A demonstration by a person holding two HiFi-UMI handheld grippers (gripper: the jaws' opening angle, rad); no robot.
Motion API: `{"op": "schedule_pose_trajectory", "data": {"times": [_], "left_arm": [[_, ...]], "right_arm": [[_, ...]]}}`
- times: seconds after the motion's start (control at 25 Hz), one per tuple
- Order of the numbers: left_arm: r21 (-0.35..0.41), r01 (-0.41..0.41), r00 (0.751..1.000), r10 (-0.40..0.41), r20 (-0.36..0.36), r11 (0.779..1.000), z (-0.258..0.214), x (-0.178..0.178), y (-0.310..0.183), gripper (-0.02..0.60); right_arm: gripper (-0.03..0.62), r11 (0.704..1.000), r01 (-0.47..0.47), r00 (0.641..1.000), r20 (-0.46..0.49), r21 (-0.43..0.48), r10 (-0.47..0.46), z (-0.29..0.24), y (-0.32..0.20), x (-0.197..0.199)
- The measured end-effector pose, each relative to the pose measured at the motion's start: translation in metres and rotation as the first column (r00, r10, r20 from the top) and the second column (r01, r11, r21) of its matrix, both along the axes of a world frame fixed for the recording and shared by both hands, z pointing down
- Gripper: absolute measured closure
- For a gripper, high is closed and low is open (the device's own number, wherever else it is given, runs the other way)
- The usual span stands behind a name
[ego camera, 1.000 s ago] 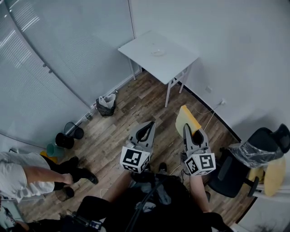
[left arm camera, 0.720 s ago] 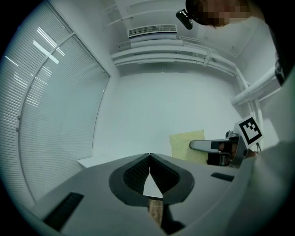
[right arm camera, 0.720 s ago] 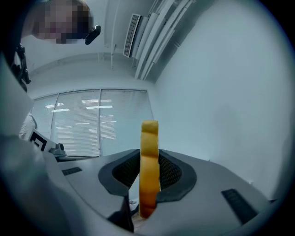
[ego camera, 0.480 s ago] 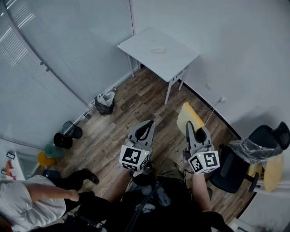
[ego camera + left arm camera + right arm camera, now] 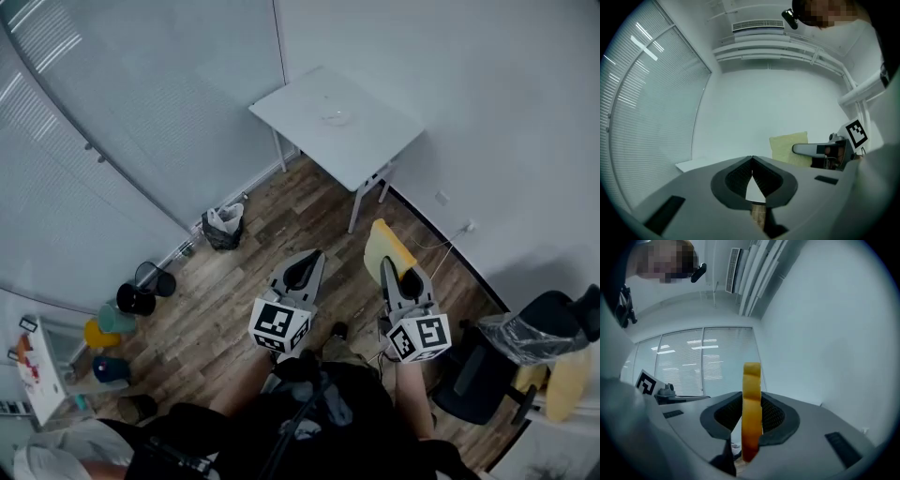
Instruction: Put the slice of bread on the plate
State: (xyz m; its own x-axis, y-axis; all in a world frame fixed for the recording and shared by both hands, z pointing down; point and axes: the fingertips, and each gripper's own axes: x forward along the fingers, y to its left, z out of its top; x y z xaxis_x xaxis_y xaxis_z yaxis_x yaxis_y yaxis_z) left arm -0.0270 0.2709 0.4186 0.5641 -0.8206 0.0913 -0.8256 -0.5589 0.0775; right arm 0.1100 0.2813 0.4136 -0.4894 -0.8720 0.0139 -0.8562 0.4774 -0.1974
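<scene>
Yellow bread (image 5: 387,246) stands on edge, pinched by the right gripper (image 5: 394,277) at centre frame; the left gripper (image 5: 302,268) is closed on nothing. Held by one end only, the soft slice could sag or slip free in transit. Top centre, the plate (image 5: 336,116) on the table (image 5: 380,141) looks empty

The left gripper (image 5: 309,257) and right gripper (image 5: 385,266) were grey, with dark ribbed pads (image 5: 739,176). Each bore a black-and-white marker cube (image 5: 279,328).
</scene>
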Motion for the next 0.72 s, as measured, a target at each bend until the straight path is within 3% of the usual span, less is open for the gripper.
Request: {"op": "schedule_pose_trajectory", "data": {"times": [0.36,0.72], "left_arm": [[-0.024,0.029,0.999,-0.028,0.032,0.999,0.012,0.043,-0.064,0.577],[-0.028,0.050,0.999,-0.050,0.019,0.998,0.017,0.029,-0.175,0.577]], "right_arm": [[0.499,0.997,0.067,0.998,0.014,-0.050,-0.066,0.017,-0.074,0.031],[0.500,0.993,0.106,0.994,-0.010,-0.045,-0.106,0.017,-0.184,0.013]]}}
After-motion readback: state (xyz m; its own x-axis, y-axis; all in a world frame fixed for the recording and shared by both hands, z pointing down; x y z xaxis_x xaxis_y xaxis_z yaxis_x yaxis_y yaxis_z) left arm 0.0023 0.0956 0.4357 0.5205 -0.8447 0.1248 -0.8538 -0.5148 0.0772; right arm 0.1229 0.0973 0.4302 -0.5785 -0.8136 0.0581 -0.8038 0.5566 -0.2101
